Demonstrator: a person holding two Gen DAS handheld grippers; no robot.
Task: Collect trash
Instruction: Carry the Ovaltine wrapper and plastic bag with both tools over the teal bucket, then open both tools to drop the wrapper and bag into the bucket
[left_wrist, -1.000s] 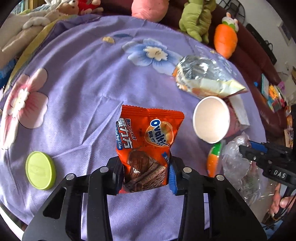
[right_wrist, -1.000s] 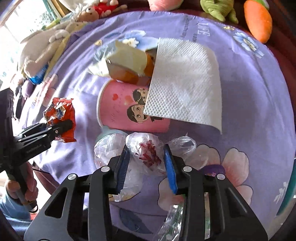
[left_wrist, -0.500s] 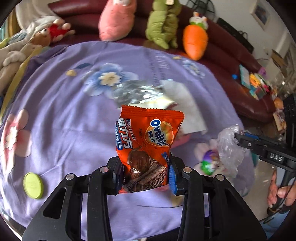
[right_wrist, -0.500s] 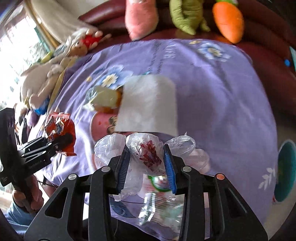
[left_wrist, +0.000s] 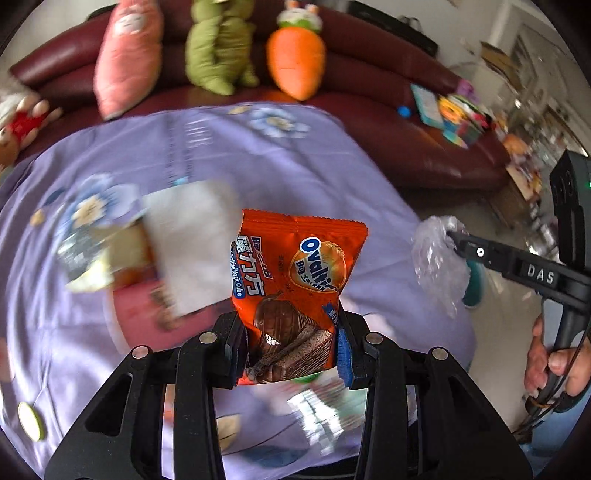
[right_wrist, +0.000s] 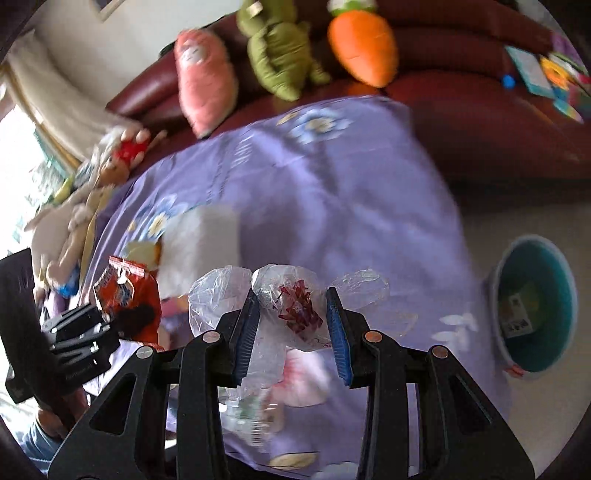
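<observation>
My left gripper (left_wrist: 291, 347) is shut on an orange Ovaltine snack wrapper (left_wrist: 295, 280) and holds it upright above the purple tablecloth (left_wrist: 258, 162). My right gripper (right_wrist: 293, 328) is shut on a crumpled clear plastic bag (right_wrist: 291, 306) with red bits inside. The bag (left_wrist: 437, 254) and right gripper also show at the right of the left wrist view. The wrapper (right_wrist: 125, 291) shows at the left of the right wrist view. A teal trash bin (right_wrist: 532, 302) stands on the floor right of the table.
On the table lie a white napkin (left_wrist: 192, 240), a pink paper cup (left_wrist: 144, 314) on its side, a clear snack bag (left_wrist: 96, 258) and a green lid (left_wrist: 31, 421). A dark red sofa (left_wrist: 388, 122) with plush toys, including a carrot (left_wrist: 295, 62), stands behind.
Both grippers have risen off the table with their trash and swung to the right. The sofa and the teal bin have come into view.
</observation>
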